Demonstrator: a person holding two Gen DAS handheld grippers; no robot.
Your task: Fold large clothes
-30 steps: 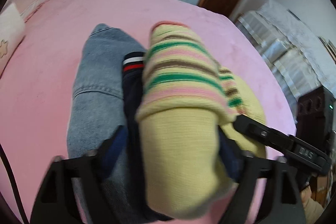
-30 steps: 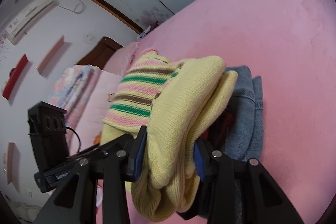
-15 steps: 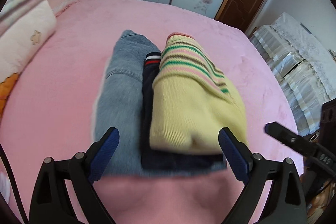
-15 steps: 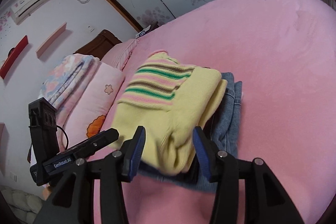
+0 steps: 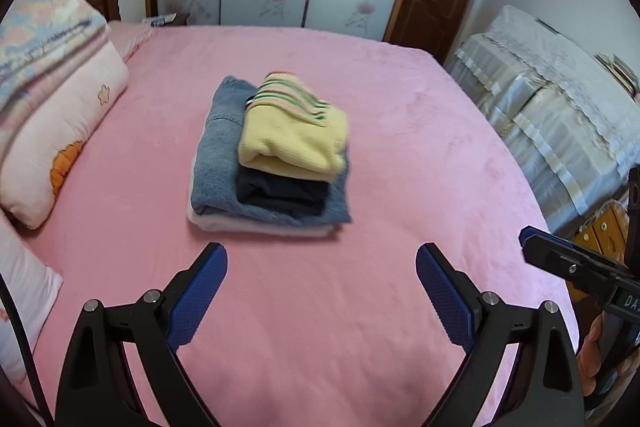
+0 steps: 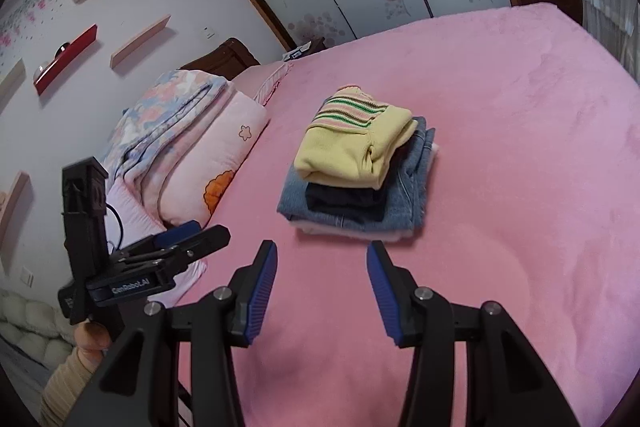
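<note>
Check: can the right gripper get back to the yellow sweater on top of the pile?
Probably yes. The right gripper is open and empty, with only bare pink bed between it and the yellow sweater, which tops the pile uncovered.

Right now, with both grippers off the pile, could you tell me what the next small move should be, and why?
Probably nudge the yellow sweater square on the stack. It sits skewed, toward one side of the jeans, with the dark garment poking out beneath. The left gripper and the right gripper are both open and empty, short of the pile.
</note>
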